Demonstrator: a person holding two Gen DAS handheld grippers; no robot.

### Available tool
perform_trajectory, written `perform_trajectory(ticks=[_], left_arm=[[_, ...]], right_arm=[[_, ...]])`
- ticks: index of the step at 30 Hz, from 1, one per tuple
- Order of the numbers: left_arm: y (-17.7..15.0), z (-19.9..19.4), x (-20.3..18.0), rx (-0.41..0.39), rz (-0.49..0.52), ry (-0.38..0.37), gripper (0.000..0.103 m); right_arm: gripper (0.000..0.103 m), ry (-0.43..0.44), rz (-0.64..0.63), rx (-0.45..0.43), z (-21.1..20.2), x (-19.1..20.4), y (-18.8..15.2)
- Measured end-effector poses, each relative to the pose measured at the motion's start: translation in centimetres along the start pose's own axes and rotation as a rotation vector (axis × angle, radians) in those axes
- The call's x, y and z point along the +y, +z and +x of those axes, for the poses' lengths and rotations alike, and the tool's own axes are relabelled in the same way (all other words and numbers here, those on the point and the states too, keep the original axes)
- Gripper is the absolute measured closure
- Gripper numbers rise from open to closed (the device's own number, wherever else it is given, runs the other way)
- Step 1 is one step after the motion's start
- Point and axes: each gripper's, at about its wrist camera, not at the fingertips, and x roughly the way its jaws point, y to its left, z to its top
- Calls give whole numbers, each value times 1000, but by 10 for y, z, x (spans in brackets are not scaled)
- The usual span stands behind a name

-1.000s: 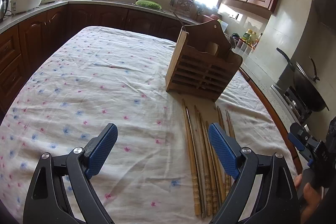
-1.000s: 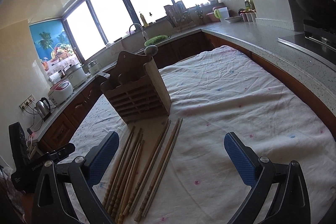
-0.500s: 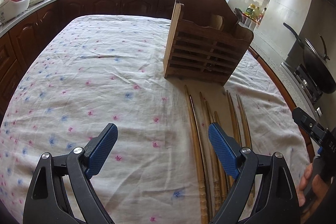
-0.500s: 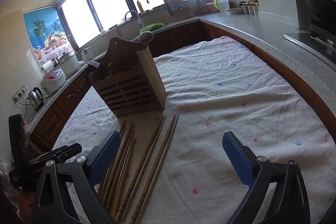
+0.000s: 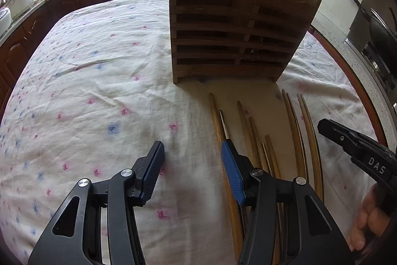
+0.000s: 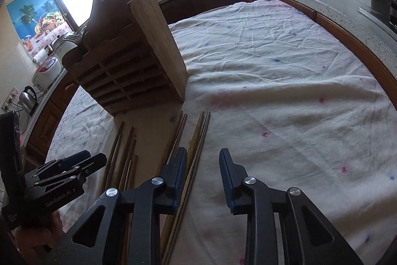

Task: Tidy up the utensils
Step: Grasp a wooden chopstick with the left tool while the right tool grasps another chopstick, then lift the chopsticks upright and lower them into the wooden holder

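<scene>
Chopsticks [image 5: 250, 138] lie lengthwise toward the rack [image 5: 235, 34], between both parted, empty grippers: left [image 5: 193, 170], right [image 6: 202, 178], equally near.

Both grippers, left gripper [image 5: 192, 167] and right gripper [image 6: 203, 176], are black plastic frames with silver screws and ribbed blue pads [image 5: 232, 171]. White lettering marks their housings; bare fingers [image 5: 364, 225] show.
</scene>
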Motion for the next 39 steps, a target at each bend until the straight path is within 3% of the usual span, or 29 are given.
perform_trajectory(ticks=[6, 10, 16, 22, 24, 26, 28, 33, 39], left_arm=[[-3, 2, -5, -7, 43, 7, 55], [-12, -3, -6, -2, 100, 42, 64], [-5, -6, 6, 28, 31, -23, 64], [13, 7, 1, 30, 39, -9, 65], [15, 11, -8, 17, 57, 15, 71], [17, 13, -11, 6, 77, 36, 90], [18, 15, -9, 10, 73, 27, 95], [8, -5, 6, -19, 30, -22, 98], [2, -64, 26, -120, -50, -145, 98]], right_arm=[[85, -45, -58, 18, 13, 10, 4], [91, -65, -106, 23, 13, 13, 2], [93, -38, -54, 30, 14, 2, 7], [91, -61, -54, 9, 32, 7, 25], [92, -76, -73, -1, 34, 10, 24], [94, -97, -97, -12, 33, 13, 21], [96, -97, -98, -15, 31, 13, 20], [99, -23, -50, -30, 13, 11, 16], [99, 84, -56, -113, -39, 22, 16]])
